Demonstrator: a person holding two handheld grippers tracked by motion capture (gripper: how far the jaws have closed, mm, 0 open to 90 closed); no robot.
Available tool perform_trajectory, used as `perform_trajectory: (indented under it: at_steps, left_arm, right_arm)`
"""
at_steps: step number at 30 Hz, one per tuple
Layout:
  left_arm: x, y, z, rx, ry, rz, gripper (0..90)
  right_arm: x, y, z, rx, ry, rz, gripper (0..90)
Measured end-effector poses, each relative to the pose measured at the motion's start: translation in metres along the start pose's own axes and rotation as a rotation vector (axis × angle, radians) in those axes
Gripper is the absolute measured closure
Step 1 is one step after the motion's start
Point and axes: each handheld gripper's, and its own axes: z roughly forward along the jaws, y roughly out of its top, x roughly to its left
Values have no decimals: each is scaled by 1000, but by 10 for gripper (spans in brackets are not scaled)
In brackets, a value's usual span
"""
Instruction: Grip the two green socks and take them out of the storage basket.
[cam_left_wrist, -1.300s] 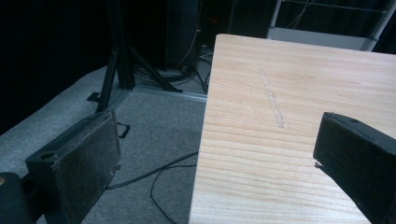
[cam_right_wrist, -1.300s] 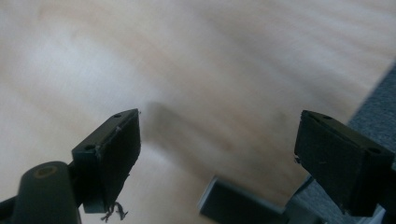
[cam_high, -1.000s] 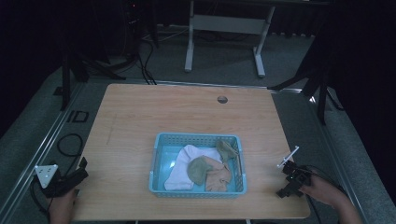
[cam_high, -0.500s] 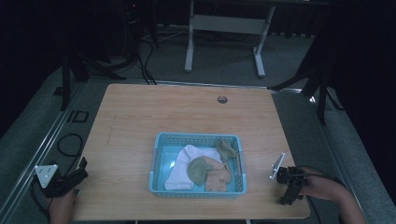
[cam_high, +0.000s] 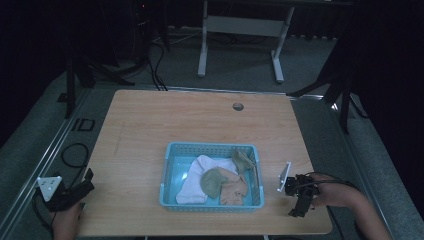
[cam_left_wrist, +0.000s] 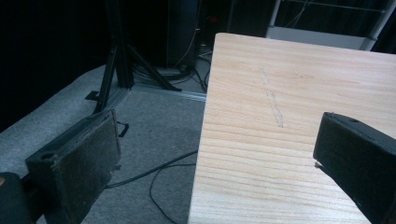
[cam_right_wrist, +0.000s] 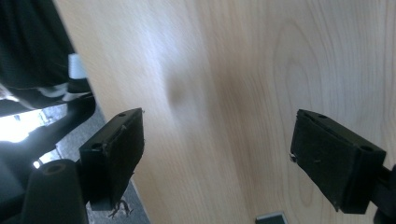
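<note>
A light blue basket (cam_high: 172, 171) sits on the wooden table (cam_high: 190, 120) near its front edge. In it lie a white cloth (cam_high: 199, 176), a green sock (cam_high: 213, 181), a tan sock (cam_high: 235, 190) and an olive sock (cam_high: 243, 160). My left gripper (cam_high: 90, 181) rests at the table's front left corner, open, one jaw over the floor and one over the wood (cam_left_wrist: 215, 154). My right gripper (cam_high: 299, 210) hovers right of the basket, tips turned toward the front edge, open over bare wood (cam_right_wrist: 217, 154).
Grey carpet (cam_left_wrist: 154, 135) with loose cables (cam_high: 75, 155) lies left of the table. A white desk frame (cam_high: 240, 30) and black stands (cam_high: 70, 75) are beyond the far edge. A round grommet hole (cam_high: 238, 106) sits near the table's back.
My right gripper has shifted left toward the basket and turned, its tips now pointing at the front edge. The left gripper has stayed put.
</note>
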Motion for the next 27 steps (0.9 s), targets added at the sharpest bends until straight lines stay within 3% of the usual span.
perform_trajectory:
  at_steps: [2, 3, 7, 12, 21, 27]
  left_arm:
    - [0, 0, 0, 0, 0, 0, 7]
    - [0, 0, 0, 0, 0, 0, 7]
    - [0, 0, 0, 1, 0, 0, 7]
    - [0, 0, 0, 2, -1, 0, 7]
    - [0, 0, 0, 0, -3, 0, 7]
    - [0, 0, 0, 3, -4, -3, 7]
  right_arm:
    - [2, 5, -3, 4, 11, -11, 176]
    - [4, 11, -8, 7, 23, -40, 191]
    - [8, 23, -22, 10, 10, -82, 191]
    - [10, 35, -34, 5, 2, -82, 180]
    - [18, 68, -59, 0, -17, -181, 194]
    - [18, 85, -67, -9, -24, -212, 217]
